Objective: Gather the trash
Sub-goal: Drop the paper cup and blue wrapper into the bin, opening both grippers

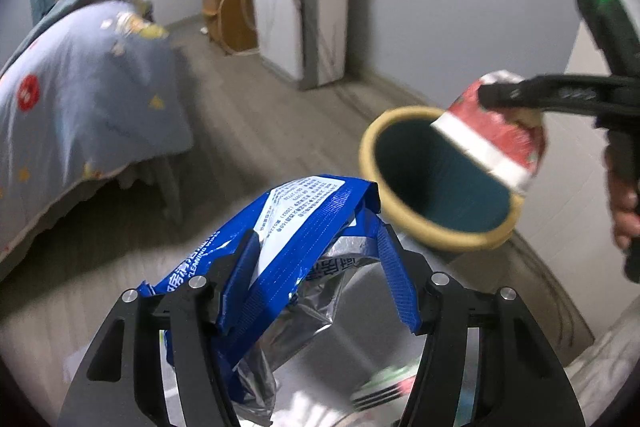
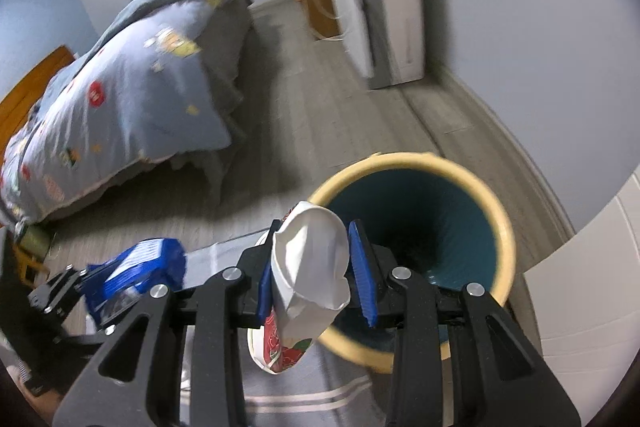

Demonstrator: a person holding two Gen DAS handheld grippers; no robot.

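My left gripper [image 1: 316,263] is shut on a crumpled blue and silver foil wrapper [image 1: 280,251], held left of and short of the bin. It also shows in the right wrist view [image 2: 136,271]. My right gripper [image 2: 314,267] is shut on a squashed red and white paper cup [image 2: 308,267], held at the near rim of the bin. In the left wrist view the cup [image 1: 496,131] hangs over the bin's right rim. The trash bin [image 1: 432,183] is teal inside with a cream rim [image 2: 412,163] and stands on the floor.
A bed with a blue patterned quilt [image 1: 72,99] fills the left side. A white appliance [image 1: 304,15] and a wooden cabinet [image 1: 224,11] stand against the far wall. A white cabinet edge [image 2: 592,267] is close on the right. A grey striped mat [image 2: 304,395] lies below.
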